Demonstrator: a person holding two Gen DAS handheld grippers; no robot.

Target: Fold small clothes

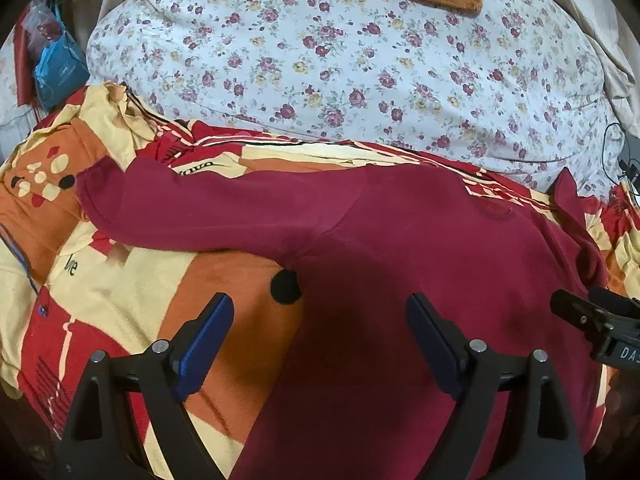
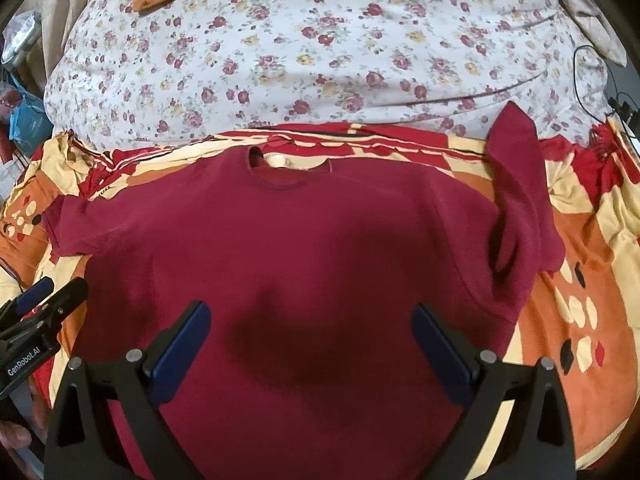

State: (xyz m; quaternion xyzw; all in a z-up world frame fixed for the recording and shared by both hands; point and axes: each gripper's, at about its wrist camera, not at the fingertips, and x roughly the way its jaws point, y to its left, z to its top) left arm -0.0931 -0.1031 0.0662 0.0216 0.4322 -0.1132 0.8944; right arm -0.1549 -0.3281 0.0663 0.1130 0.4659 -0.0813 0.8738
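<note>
Maroon knit fabric is filling both views: a small long-sleeved maroon sweater point(image 2: 304, 248) is lying face up on the red, orange and cream patterned bedspread point(image 1: 132, 280), neckline toward the white floral quilt point(image 1: 340, 60), with its left sleeve point(image 1: 192, 204) stretched straight out and its right sleeve point(image 2: 520, 200) bent upward, so by my judgement folding is only beginning and nearly every fold is remaining. The left gripper point(image 1: 320, 344) and right gripper point(image 2: 312, 356) are hovering side by side above the lower body, each with blue-padded fingers spread wide and gripping nothing.
</note>
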